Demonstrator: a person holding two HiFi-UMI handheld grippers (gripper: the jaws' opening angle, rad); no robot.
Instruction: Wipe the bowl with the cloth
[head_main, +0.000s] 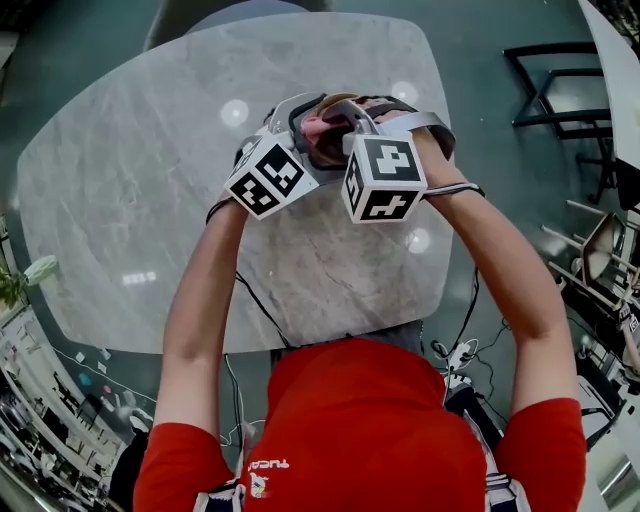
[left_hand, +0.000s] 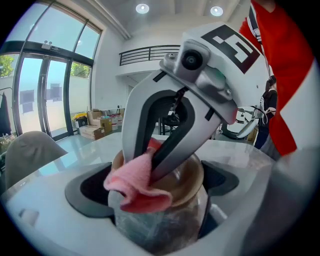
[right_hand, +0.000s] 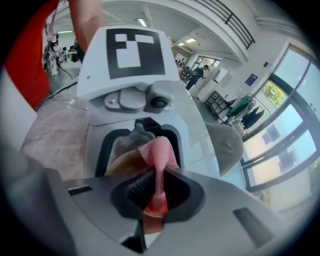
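Observation:
Both grippers meet above the middle of the table. My left gripper (left_hand: 160, 200) is shut on a small brown-lined bowl (left_hand: 187, 177), which sits tilted between its grey jaws. My right gripper (right_hand: 158, 192) is shut on a pink cloth (right_hand: 159, 155), pinched into a narrow fold between its fingers. The cloth (left_hand: 137, 182) hangs over the bowl's near rim, and the right gripper's fingers (left_hand: 172, 150) reach down into the bowl. In the head view the bowl (head_main: 300, 130) and cloth (head_main: 326, 126) show only partly behind the two marker cubes.
A grey marble table (head_main: 140, 190) with rounded corners lies under the hands. Dark chairs (head_main: 560, 85) stand at the far right and a grey chair (head_main: 235, 12) beyond the far edge. My arms and red shirt fill the near side.

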